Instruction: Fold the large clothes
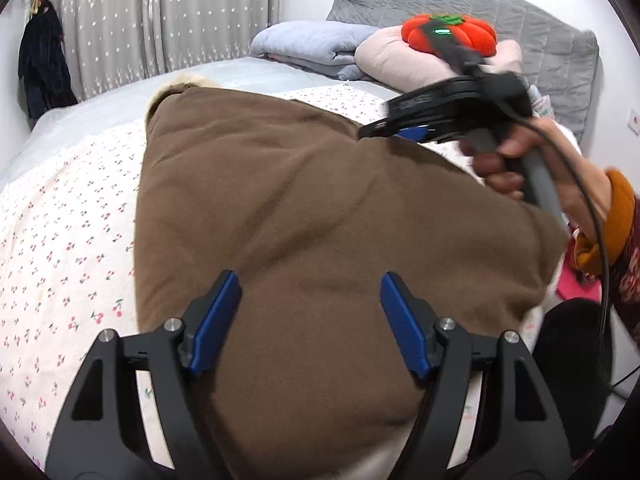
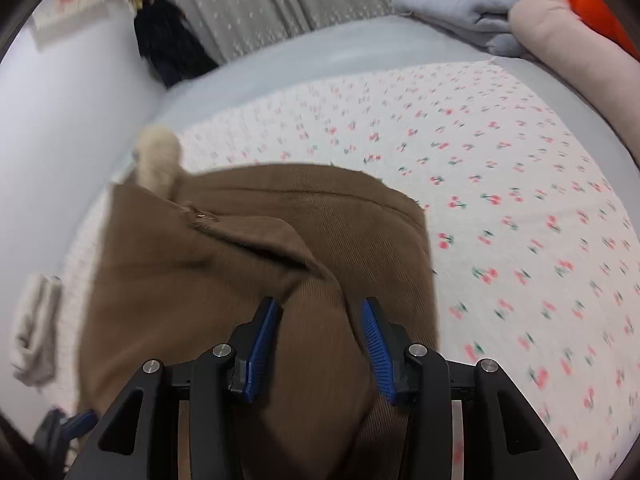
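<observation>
Brown coat (image 1: 320, 200) lies part-folded mid-bed (image 1: 60, 240). Left hand-held gripper (image 1: 310, 320) spread, empty, above it. Right hand-held gripper (image 2: 320, 344) half-spread around a ridge, not pinching. Risk: shallow bite slips, fold springs back.

My left gripper (image 1: 310, 320) is matte black, with two ribbed blue pads (image 1: 218, 322) and silver round screw heads on its linkage arms. My right gripper (image 2: 320, 340) is built the same. At three o'clock in the left view, my right hand (image 1: 524, 168) grips a grey handle trailing a black cable, the cuff (image 1: 618, 220) mustard-orange under a dark red patterned sleeve.
</observation>
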The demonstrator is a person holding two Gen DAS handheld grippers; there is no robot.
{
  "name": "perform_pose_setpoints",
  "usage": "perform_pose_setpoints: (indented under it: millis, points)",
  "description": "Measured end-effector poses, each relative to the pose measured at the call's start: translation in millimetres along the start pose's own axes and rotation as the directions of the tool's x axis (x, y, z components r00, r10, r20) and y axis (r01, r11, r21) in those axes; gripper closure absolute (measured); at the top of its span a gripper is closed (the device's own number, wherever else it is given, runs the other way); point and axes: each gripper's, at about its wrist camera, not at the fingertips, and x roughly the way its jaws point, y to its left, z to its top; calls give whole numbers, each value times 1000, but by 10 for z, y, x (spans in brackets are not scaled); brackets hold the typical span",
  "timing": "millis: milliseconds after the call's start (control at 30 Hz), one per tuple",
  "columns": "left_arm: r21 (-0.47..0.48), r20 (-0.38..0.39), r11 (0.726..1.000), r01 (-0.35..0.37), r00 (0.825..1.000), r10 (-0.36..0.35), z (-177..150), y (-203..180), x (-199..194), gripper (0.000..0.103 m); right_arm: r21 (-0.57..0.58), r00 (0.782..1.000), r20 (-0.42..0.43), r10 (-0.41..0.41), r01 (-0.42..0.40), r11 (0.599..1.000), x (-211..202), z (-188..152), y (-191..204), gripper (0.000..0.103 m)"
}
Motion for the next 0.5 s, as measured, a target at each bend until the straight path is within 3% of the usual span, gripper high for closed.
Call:
perform_pose_setpoints:
  millis: [200, 333, 400, 500]
  points:
    - [-56, 28, 995, 81, 996, -80, -61, -31, -293, 29, -195, 993, 79, 87, -71, 978, -931, -541, 468, 58]
    - [-54, 9, 997, 48, 999, -48, -172, -99, -237, 29, -300, 998, 29, 61, -50, 953, -946, -1047, 676, 58]
    - [-62, 1, 996, 67, 998, -67, -207, -115, -219, 29, -266, 998, -50, -42, 27, 964, -648, -1274, 505, 59]
    - [-86, -19, 994, 68, 997, -70, -194, -143, -252, 29, -141, 998, -61, -14, 5, 990, -563, -1365, 302, 58]
